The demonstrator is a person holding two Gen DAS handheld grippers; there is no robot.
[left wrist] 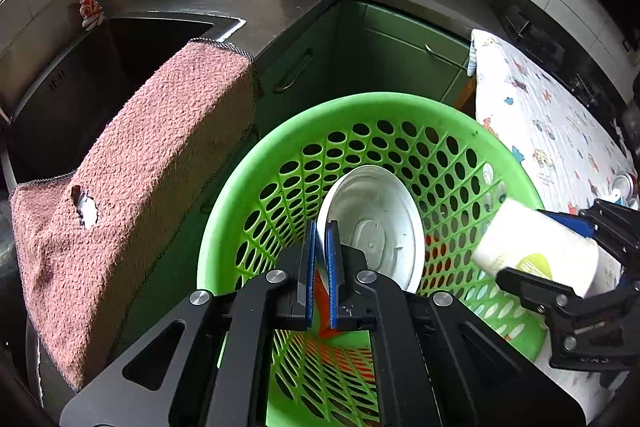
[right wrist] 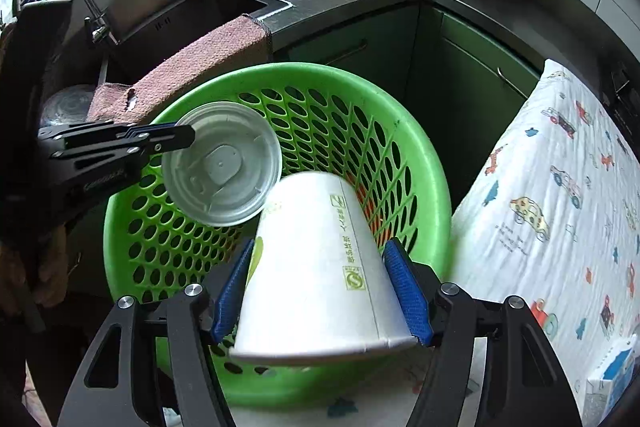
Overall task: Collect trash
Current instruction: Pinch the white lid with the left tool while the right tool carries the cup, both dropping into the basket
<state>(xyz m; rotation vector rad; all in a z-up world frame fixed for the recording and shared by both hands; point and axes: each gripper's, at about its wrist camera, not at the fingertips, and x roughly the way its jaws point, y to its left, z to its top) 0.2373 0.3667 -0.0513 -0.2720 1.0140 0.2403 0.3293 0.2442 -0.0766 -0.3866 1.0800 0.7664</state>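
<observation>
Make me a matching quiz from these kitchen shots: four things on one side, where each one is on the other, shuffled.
Things:
1. lid
2. paper cup
3. pink towel
4. basket

Places:
A. draped over the sink edge
B. pinched by the left gripper
C. below both grippers
D. clamped in the right gripper

Pairs: 1-B, 2-D, 3-A, 4-C

green basket, white cup, pink towel
</observation>
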